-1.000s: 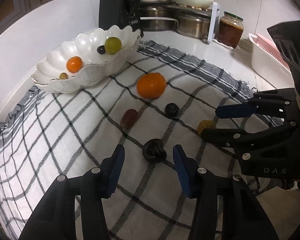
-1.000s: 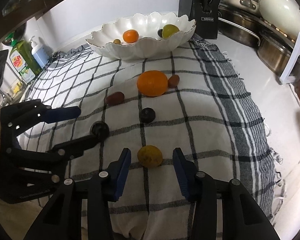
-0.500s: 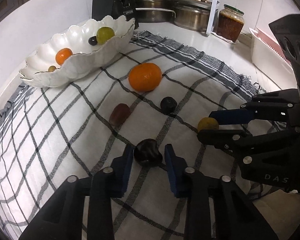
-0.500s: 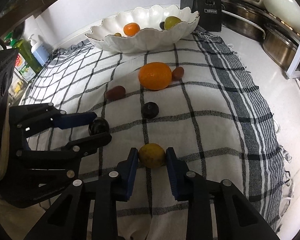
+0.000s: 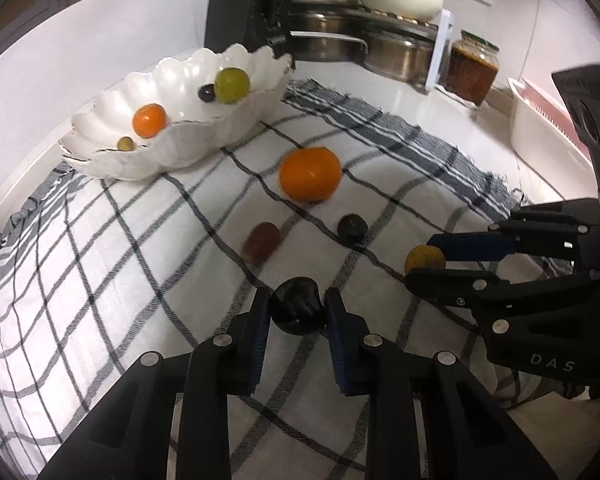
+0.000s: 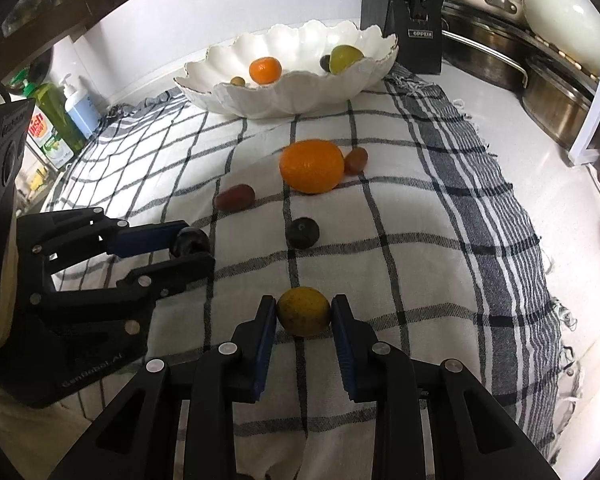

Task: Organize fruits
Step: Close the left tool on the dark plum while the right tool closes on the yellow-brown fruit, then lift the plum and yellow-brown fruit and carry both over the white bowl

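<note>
My left claw (image 5: 298,310) has just been closing and now pinches the dark plum (image 5: 297,309), blue pads pressed on both its sides, fruit still down on the checked cloth (image 5: 100,280). My right claw (image 6: 303,316) has also just closed, and it's pinching the yellow fruit (image 6: 304,311), pads tight on either side, fruit sitting on the cloth too. In the right wrist view I see the left claw off to the left with the plum between its fingers (image 6: 152,236).

Loose on the cloth: a big orange (image 6: 312,166) in the middle, a small brown fruit (image 6: 356,160) touching its right side, a reddish oval fruit (image 6: 235,197) to its lower left, and a dark round fruit (image 6: 303,232) between the orange and the yellow fruit.

The white scalloped bowl (image 6: 300,96) sits at the far edge of the cloth. It holds a small orange (image 6: 265,70), a green fruit (image 6: 346,58), a dark grape (image 5: 207,92) just beside the green one, and a small olive-coloured fruit (image 6: 238,81).

The cloth covers the desk (image 6: 532,160). Behind the bowl is a black knife block (image 6: 416,16); pots (image 5: 340,40) and a jar (image 5: 473,70) stand at the back, soap bottles (image 6: 66,116) at far left.
</note>
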`<action>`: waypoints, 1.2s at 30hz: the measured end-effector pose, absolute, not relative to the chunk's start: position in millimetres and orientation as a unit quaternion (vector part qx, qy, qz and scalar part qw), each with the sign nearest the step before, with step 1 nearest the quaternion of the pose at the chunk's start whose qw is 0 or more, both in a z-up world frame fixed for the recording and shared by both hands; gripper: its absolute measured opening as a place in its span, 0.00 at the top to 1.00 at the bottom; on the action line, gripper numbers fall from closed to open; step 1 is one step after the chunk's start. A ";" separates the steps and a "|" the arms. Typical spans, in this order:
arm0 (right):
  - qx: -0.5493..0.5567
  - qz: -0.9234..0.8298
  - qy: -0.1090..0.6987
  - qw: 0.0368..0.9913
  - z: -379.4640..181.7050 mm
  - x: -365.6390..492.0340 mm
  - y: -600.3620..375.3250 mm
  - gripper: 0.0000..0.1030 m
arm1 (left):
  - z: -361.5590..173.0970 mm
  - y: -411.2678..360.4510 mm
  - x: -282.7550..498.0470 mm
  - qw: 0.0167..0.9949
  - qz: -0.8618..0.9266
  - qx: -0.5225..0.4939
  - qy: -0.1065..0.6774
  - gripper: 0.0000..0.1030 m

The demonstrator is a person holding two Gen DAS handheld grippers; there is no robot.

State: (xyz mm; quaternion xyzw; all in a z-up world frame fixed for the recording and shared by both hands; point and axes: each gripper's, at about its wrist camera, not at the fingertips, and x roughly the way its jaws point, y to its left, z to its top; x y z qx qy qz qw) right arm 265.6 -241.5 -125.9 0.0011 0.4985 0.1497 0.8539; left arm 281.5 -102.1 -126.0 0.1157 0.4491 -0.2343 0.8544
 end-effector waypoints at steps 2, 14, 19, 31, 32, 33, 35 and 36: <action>0.001 0.151 0.495 0.856 -123.6 265.7 -240.6 0.71 | -121.4 -99.0 282.3 0.859 -0.230 0.110 0.445 0.73; -0.002 0.160 0.450 0.879 -94.3 272.4 -237.0 0.71 | -91.3 -82.0 283.4 0.888 -0.195 0.084 0.407 0.73; 0.000 0.162 0.418 0.894 -77.5 280.7 -234.2 0.71 | -79.7 -74.1 289.8 0.900 -0.175 0.072 0.393 0.73; 0.006 0.163 0.357 0.920 -44.1 296.2 -227.3 0.71 | -48.4 -60.4 302.5 0.925 -0.148 0.057 0.345 0.73; 0.005 0.164 0.352 0.921 -41.8 297.6 -226.3 0.71 | -46.3 -59.3 303.6 0.927 -0.146 0.056 0.342 0.73; 0.003 0.164 0.348 0.923 -39.7 299.0 -225.7 0.71 | -44.2 -58.4 304.5 0.928 -0.144 0.055 0.338 0.73; 0.000 0.164 0.341 0.926 -35.6 302.3 -224.9 0.71 | -38.6 -56.6 307.0 0.932 -0.138 0.056 0.329 0.73; -0.001 0.163 0.338 0.927 -34.3 303.9 -224.4 0.71 | -37.1 -56.3 308.0 0.934 -0.137 0.057 0.326 0.73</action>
